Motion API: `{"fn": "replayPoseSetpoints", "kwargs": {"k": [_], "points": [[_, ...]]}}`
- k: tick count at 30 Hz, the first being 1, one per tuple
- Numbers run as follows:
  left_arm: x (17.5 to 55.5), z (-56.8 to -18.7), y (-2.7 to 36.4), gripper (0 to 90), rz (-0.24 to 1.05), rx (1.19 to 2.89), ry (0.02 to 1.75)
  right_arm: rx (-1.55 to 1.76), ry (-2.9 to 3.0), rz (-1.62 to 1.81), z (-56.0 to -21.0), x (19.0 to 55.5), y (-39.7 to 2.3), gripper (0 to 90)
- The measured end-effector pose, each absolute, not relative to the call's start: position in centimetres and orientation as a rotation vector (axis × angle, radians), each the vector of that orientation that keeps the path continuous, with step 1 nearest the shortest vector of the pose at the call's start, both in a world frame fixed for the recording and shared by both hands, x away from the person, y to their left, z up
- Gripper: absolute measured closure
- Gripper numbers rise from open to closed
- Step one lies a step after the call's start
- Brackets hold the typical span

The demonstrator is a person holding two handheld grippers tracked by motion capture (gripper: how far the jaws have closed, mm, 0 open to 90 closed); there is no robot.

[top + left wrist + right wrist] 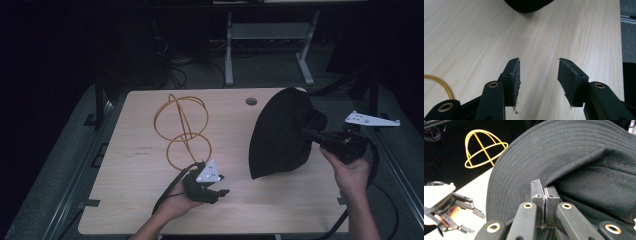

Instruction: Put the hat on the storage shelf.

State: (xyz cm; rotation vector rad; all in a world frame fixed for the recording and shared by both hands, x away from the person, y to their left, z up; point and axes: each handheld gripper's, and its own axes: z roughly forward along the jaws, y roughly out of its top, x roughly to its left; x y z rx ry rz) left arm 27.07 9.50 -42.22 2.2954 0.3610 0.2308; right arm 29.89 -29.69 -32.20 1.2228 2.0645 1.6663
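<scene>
A black wide-brimmed hat (pixel 280 132) hangs tilted over the right half of the wooden table (pixel 135 200), its lower brim near the tabletop. My right gripper (pixel 306 132) is shut on the hat's fabric; in the right gripper view the pads (pixel 537 188) pinch a fold of the hat (pixel 574 150). A yellow wire hat stand (pixel 182 127) sits on the table at centre left, and the stand (pixel 485 147) appears far off in the right gripper view. My left gripper (pixel 224 184) rests low near the front edge, just in front of the stand. It (pixel 539 72) is open with bare wood between its pads.
A round cable hole (pixel 251 101) lies in the tabletop near the far edge. Behind the table stand the grey legs of another desk (pixel 229 50), with cables on the floor. A curve of yellow wire (pixel 439 81) lies left of the left gripper's jaws.
</scene>
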Motion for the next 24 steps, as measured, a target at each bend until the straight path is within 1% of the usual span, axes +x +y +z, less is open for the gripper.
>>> {"fn": "replayPoseSetpoints", "kwargs": {"k": [4,16,24], "points": [[26.9,-42.4,9.7,50.7,0.231,2.292,0.372,1.206,2.064,1.679,-31.8,30.1,-29.5,88.7],[26.5,-43.3,10.8,46.7,0.227,2.306,0.382,1.114,2.087,1.698,-29.0,30.9,-27.7,88.8],[26.6,-43.6,10.9,44.9,0.226,2.283,0.397,1.066,2.101,1.715,-27.1,31.4,-26.7,88.7]]}}
